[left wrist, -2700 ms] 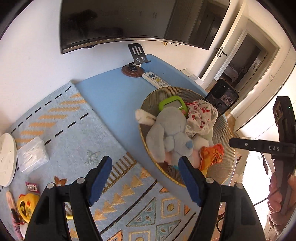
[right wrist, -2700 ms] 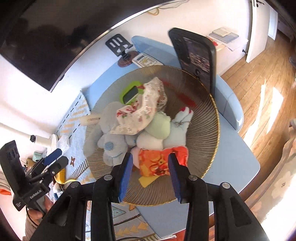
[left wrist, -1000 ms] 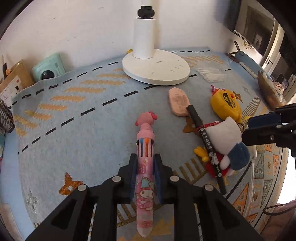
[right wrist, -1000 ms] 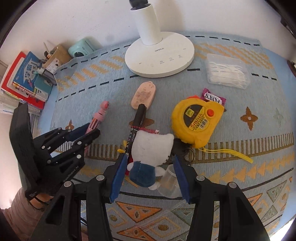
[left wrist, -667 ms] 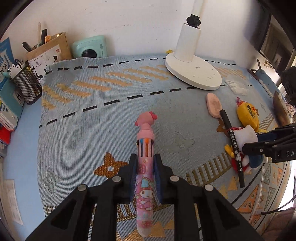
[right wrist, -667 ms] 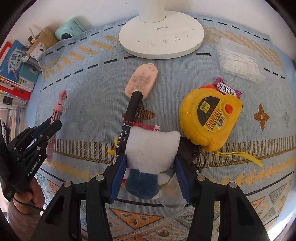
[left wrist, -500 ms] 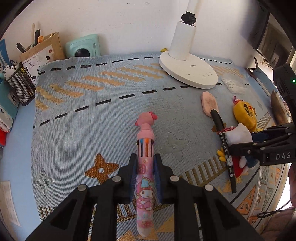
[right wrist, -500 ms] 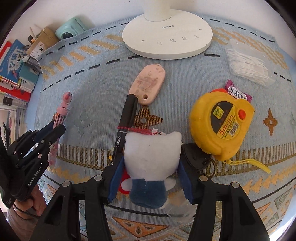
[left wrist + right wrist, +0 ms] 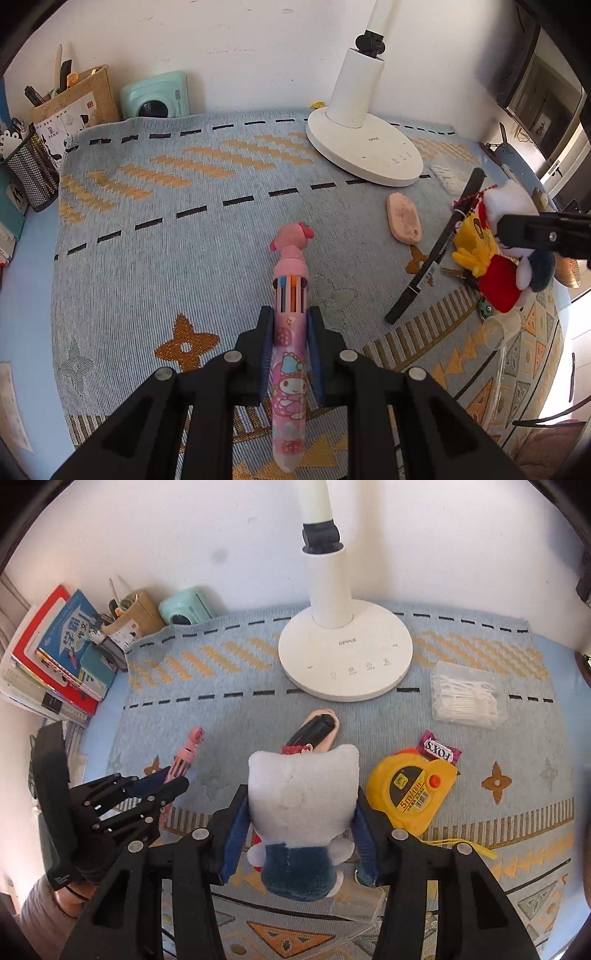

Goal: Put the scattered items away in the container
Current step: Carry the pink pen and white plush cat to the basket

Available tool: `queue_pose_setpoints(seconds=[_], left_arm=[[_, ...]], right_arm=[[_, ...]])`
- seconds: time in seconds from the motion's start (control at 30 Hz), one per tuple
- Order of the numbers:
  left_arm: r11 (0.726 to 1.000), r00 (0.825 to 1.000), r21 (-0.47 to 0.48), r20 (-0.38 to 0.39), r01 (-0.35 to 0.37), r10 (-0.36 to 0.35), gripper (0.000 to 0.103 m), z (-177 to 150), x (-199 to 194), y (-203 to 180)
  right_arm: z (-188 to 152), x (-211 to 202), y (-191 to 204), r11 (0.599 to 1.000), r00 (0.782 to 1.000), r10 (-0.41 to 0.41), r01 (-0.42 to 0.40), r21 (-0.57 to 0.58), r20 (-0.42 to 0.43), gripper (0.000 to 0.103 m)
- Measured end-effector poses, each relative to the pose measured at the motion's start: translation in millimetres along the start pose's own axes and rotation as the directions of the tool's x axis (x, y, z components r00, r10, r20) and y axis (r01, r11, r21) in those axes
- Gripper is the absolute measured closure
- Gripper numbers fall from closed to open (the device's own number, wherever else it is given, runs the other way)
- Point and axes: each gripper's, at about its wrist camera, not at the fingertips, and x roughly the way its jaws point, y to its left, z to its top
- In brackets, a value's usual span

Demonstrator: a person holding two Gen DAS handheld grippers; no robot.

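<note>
The pink pen (image 9: 290, 332) is clamped in the left hand-held gripper (image 9: 290, 325), its long axis pointing toward the lamp base (image 9: 364, 155); the plush toy (image 9: 303, 805) is gripped by the right hand-held gripper (image 9: 299, 834), nearer that base.

Pink pen (image 9: 290, 332) and white plush (image 9: 303, 812) both clamped.

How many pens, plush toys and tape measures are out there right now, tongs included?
Pens: 2 (pink cartoon multicolour pen in the left tongs; black marker pen on the mat)
Plush toys: 1 (white-and-blue plush cat in the right tongs)
Tape measures: 1 (yellow plastic tape measure)
Total: 4
</note>
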Motion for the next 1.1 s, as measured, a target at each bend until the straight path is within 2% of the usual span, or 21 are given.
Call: queue_pose_setpoints(seconds=[0.07,0.13,0.2,0.27,0.33,0.4,0.5,0.57,0.7,0.8,0.9,1.0,1.1], left_arm=[[1.0,1.0,0.003,0.006,-0.004,0.004,0.088,1,-3,0],[1.0,1.0,-0.006,0.01,-0.001,0.001,0.088,3,-4,1],[1.0,1.0,-0.022,0.008,0.013,-0.013,0.088,4,-4,2],[1.0,1.0,-0.024,0.009,0.014,-0.014,0.088,4,-4,0],[1.0,1.0,-0.017,0.013,0.015,-0.015,0.088,3,-6,-2],[1.0,1.0,-0.019,0.008,0.02,-0.02,0.088,4,-4,-4],[1.0,1.0,-0.011,0.016,0.023,-0.022,0.088,6,-7,-8],[1.0,0.999,-0.007,0.025,0.029,-0.029,0.088,7,-10,-10],[1.0,0.999,0.002,0.024,0.026,-0.026,0.088,8,-12,-14],[1.0,1.0,0.007,0.023,0.018,-0.018,0.088,7,-16,-16],[1.0,1.0,0.008,0.021,0.005,-0.005,0.088,5,-20,-18],[1.0,0.999,0.008,0.033,-0.004,0.004,0.088,5,-31,-24],[1.0,0.998,0.026,0.057,-0.018,0.016,0.088,7,-45,-36]], right_arm=[[8,-24,12,0.999,0.997,0.035,-0.034,-0.021,0.075,0.051],[13,-29,19,0.998,0.997,-0.018,0.023,-0.063,0.079,0.051],[12,-26,19,0.995,0.998,-0.041,0.046,-0.083,0.055,0.051],[10,-48,30,0.988,0.992,-0.013,0.031,-0.149,0.124,0.051],[9,-62,39,0.978,0.984,-0.039,0.073,-0.195,0.171,0.051],[10,-53,40,0.966,0.983,-0.113,0.142,-0.216,0.142,0.051],[8,-69,36,0.967,0.978,-0.079,0.122,-0.223,0.192,0.051],[10,-74,29,0.97,0.976,-0.086,0.128,-0.207,0.198,0.051],[8,-67,0,0.995,0.991,-0.023,0.036,-0.09,0.134,0.051],[0,-62,-9,0.998,0.992,-0.028,0.034,-0.054,0.119,0.051],[-7,-56,-17,0.999,0.996,0.036,-0.037,0.012,0.084,0.051],[-13,-57,-25,0.992,0.991,0.106,-0.111,0.062,0.078,0.051],[-15,-65,-34,0.984,0.985,0.142,-0.151,0.092,0.098,0.05]])
